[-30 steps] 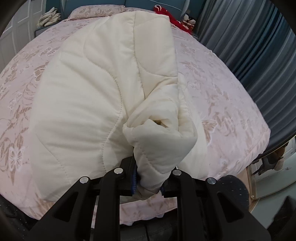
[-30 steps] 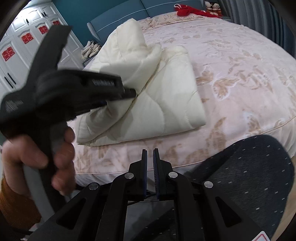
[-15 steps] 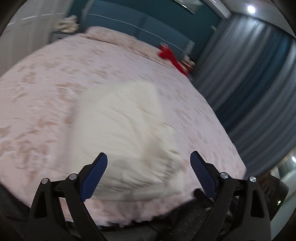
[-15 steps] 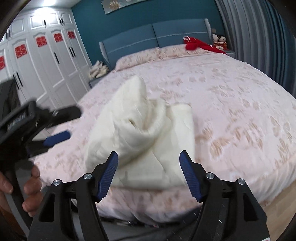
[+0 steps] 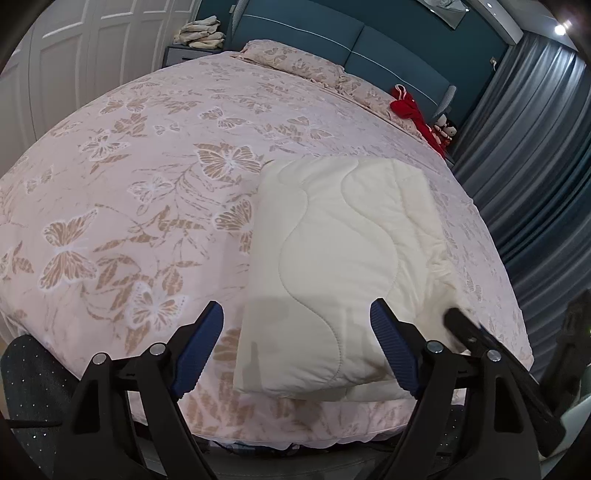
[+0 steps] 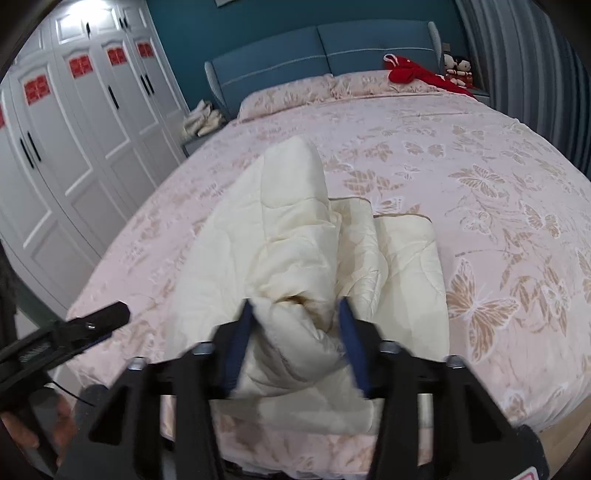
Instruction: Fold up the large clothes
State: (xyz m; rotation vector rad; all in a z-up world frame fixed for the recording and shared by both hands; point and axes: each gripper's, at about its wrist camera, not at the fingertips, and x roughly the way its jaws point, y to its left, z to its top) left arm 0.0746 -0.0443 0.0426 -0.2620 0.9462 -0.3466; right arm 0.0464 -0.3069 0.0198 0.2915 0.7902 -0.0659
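Observation:
A cream quilted garment (image 5: 351, 258) lies folded near the foot of the pink butterfly-print bed (image 5: 147, 184). In the left wrist view my left gripper (image 5: 297, 347) stands wide, its jaws closing slightly. The garment's near edge lies beyond and between the blue pads (image 5: 199, 347), untouched. In the right wrist view a raised fold of the garment (image 6: 291, 258) fills the gap of my right gripper (image 6: 295, 347). Its jaws are closing, and both pads press on the fold. The left gripper (image 6: 92, 321) shows at the left edge, held by a hand (image 6: 37, 424).
Pillows and a red garment (image 6: 410, 70) lie at the blue headboard (image 6: 321, 48). White wardrobe doors (image 6: 74, 147) stand left of the bed, grey curtains (image 5: 535, 166) right. A nightstand with piled cloth (image 5: 199, 33) is beside the headboard. A dark dotted seat (image 5: 33, 369) is near the bed's foot.
The left gripper let go of the garment fold, opened wide and drew back to the left. The right gripper, shut and empty before, opened, moved onto the fold and closed on it.

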